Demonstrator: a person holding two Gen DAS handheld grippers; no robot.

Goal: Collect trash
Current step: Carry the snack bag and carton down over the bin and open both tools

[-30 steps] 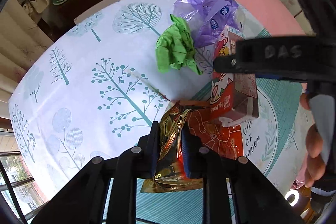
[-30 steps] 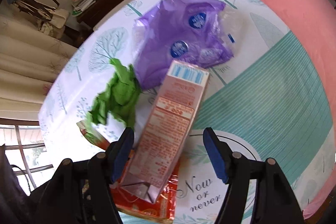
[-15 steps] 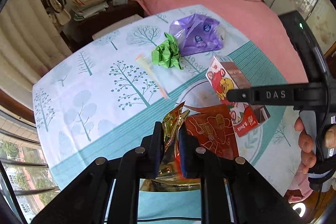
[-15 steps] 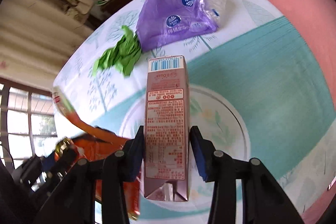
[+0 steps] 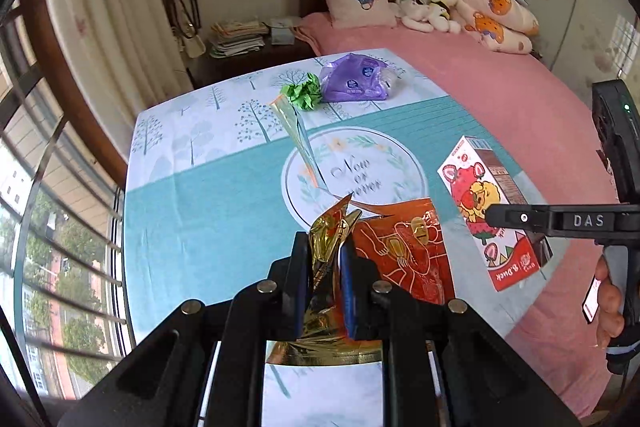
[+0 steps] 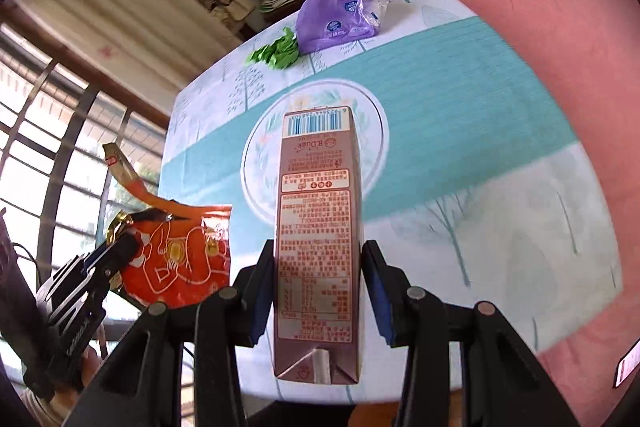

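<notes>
Left wrist view: the left claw (image 5: 326, 267) is clamped nearly flat on the gold inner fold of a red snack wrapper (image 5: 404, 259). The wrapper hangs clear of the surface (image 5: 208, 211), its printed panel spreading to the right of the fingers. The drink carton (image 5: 490, 211) appears at right, gripped by the right claw and also clear of the surface. Two items remain at the far edge of the surface: a crumpled green paper (image 5: 303, 95) and, touching it on the right, a purple plastic bag (image 5: 354, 79).

Right wrist view: the right claw (image 6: 318, 287) is set at a medium gap, its pads pressed on the two broad faces of the drink carton (image 6: 318, 239). The carton's long axis runs straight out along the fingers, barcode end farthest from the camera. The snack wrapper (image 6: 180, 255) shows at lower left in the left claw (image 6: 116, 255).

Governing relation: both claws are loaded, so neither can take another item until its load is released. No bin is visible in either view. The green paper (image 6: 276, 51) and purple bag (image 6: 336, 19) lie ahead and well apart from both claws. Judged from the two views, the bag sits more on the right claw's side and the paper more on the left claw's side.
</notes>
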